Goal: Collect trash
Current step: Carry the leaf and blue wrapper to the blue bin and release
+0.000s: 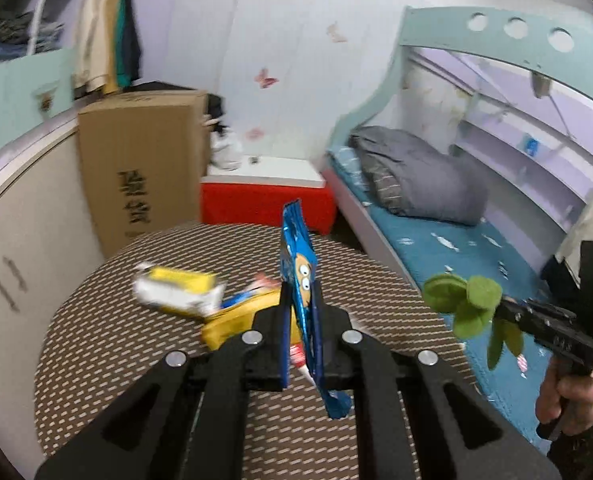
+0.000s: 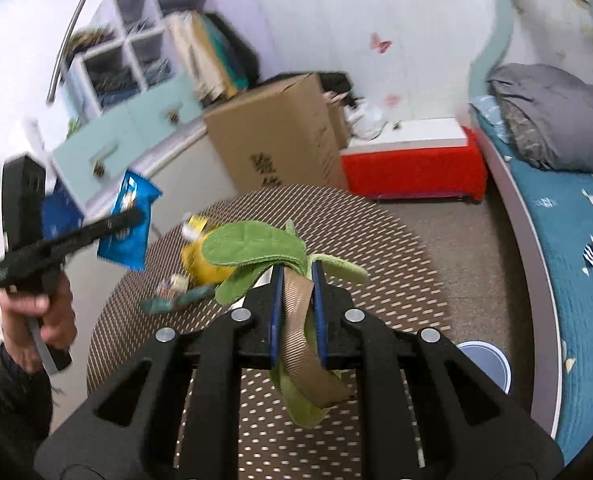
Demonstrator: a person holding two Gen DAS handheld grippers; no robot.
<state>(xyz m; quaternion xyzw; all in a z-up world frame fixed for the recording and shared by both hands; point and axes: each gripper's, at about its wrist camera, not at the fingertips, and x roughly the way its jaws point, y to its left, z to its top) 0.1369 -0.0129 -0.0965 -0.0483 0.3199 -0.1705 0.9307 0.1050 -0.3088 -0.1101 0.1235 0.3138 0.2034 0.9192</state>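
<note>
The left gripper [image 1: 301,300] has its fingers clamped on a blue snack wrapper [image 1: 299,264] above the counter [image 1: 96,340]. The right gripper [image 2: 297,276] pinches a green fabric leaf piece [image 2: 256,248] with a tan strap. A yellow packet [image 1: 232,320] lies near the counter's middle.

Carton [image 1: 144,168] behind the round table [image 1: 96,320] — bed [image 1: 436,240] to its right.

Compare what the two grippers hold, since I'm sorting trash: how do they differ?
The blue snack packet is shiny, flat printed foil; the green leafy thing is soft, matte cloth with a tan strap. The packet stands upright in the left gripper; the leaves flop sideways from the right gripper. Both are clamped above the round table.
</note>
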